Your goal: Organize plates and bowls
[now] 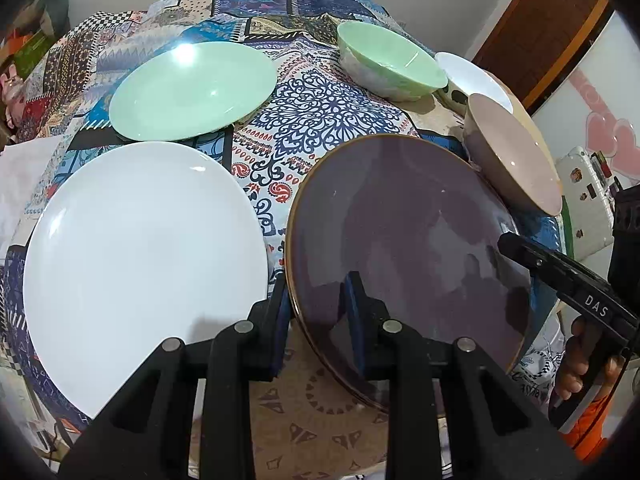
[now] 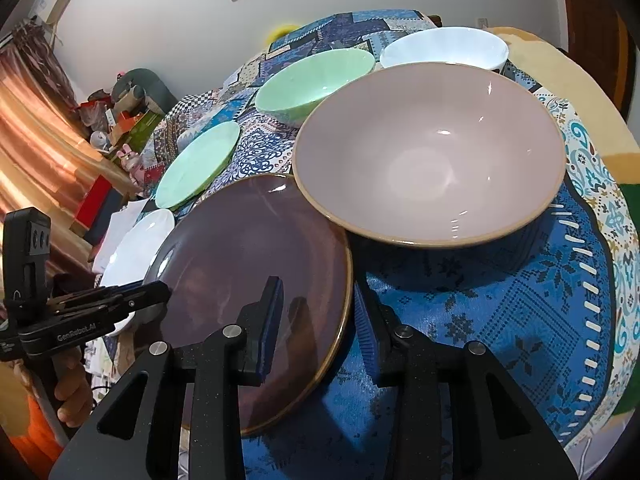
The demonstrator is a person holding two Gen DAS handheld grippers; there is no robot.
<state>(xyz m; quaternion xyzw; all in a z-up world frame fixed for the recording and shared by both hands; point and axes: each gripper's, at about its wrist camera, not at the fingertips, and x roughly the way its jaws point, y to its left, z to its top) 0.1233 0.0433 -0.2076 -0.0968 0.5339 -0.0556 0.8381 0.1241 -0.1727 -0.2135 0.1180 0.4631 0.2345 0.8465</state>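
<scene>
A dark purple plate [image 1: 404,240] with a tan rim lies tilted on the patterned table. My left gripper [image 1: 316,312] straddles its near-left rim, one pad below and one above. My right gripper [image 2: 320,312] straddles the same plate [image 2: 248,264] at its right rim; it also shows in the left wrist view [image 1: 516,248]. Whether the pads press the rim I cannot tell. A white plate [image 1: 144,264] and a green plate [image 1: 192,90] lie to the left. A mauve bowl [image 2: 432,156], a green bowl [image 2: 312,80] and a white bowl [image 2: 444,46] stand to the right.
A patchwork tablecloth [image 1: 320,128] covers the round table. The table edge curves close on the right [image 2: 616,208]. Boxes and clutter [image 2: 120,120] stand beyond the left side, by a curtain. A white appliance [image 1: 588,200] stands past the right edge.
</scene>
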